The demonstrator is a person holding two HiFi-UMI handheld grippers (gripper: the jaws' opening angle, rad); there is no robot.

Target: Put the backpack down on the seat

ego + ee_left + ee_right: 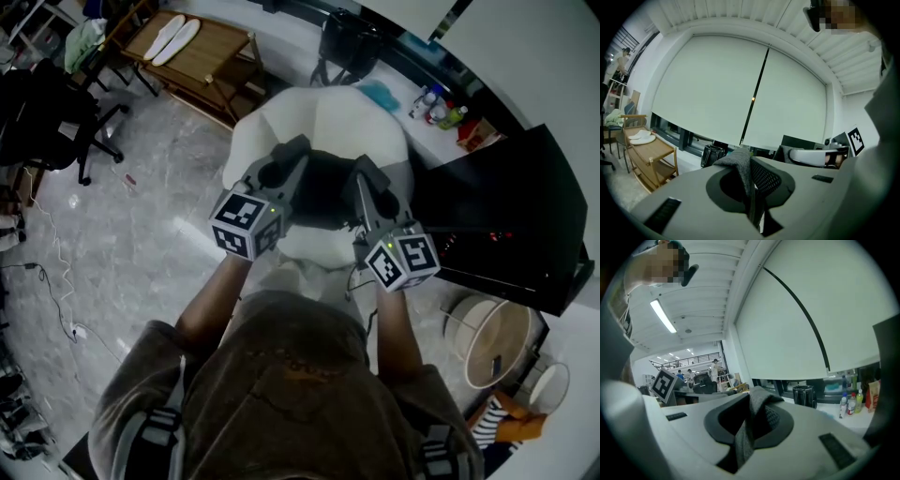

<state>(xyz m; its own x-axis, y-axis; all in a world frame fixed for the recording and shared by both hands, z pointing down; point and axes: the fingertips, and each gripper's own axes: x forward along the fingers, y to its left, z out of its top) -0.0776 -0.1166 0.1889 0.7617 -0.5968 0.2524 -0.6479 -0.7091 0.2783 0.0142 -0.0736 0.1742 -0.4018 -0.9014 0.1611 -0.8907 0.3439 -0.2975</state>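
Observation:
A dark backpack (323, 192) hangs between my two grippers, just over a white rounded seat (319, 117) in the head view. My left gripper (289, 155) is shut on a grey fabric strap (740, 166) of the backpack, which runs between its jaws in the left gripper view (752, 187). My right gripper (364, 176) is likewise shut on a grey strap (757, 404), pinched between its jaws in the right gripper view (750, 427). The backpack's lower part is hidden behind the grippers.
A low wooden table (192, 52) with white slippers stands at the back left, near a black office chair (47, 112). A black desk (506, 216) borders the seat on the right. Bottles (441, 108) and a black bin (347, 42) stand behind the seat. A round stool (492, 342) sits at the lower right.

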